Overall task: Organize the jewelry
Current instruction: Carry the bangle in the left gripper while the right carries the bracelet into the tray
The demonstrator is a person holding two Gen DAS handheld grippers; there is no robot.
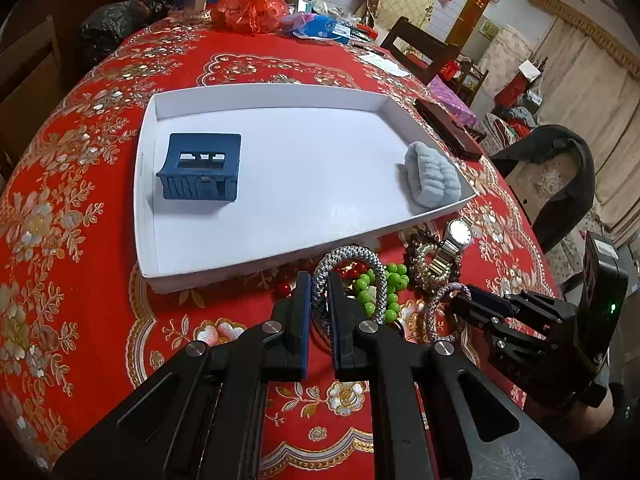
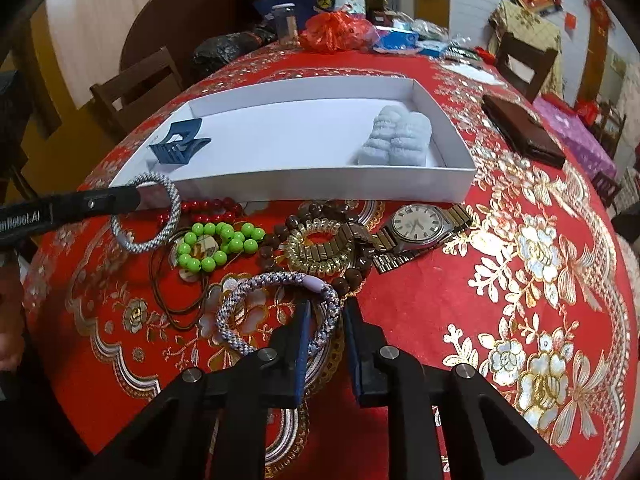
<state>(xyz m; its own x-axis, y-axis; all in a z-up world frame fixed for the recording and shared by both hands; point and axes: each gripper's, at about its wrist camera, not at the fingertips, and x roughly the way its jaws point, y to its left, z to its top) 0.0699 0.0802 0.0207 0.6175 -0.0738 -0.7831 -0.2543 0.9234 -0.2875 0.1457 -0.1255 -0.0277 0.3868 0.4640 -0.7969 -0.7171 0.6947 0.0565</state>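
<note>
Left gripper (image 1: 320,280) clamped on grey-white braided cord bracelet (image 1: 352,260), right gripper (image 2: 326,312) narrowed around lilac braided cord bracelet (image 2: 276,280), both on red floral tablecloth (image 2: 520,280), white shallow tray (image 2: 320,188) at twelve o'clock.

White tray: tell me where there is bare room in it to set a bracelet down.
The white tray is bare across its middle, between the blue hair clip at one end and the folded grey cloth at the other. The near strip along its front wall is free too. Outside, by that wall, it is crowded: green beads, watch.
</note>
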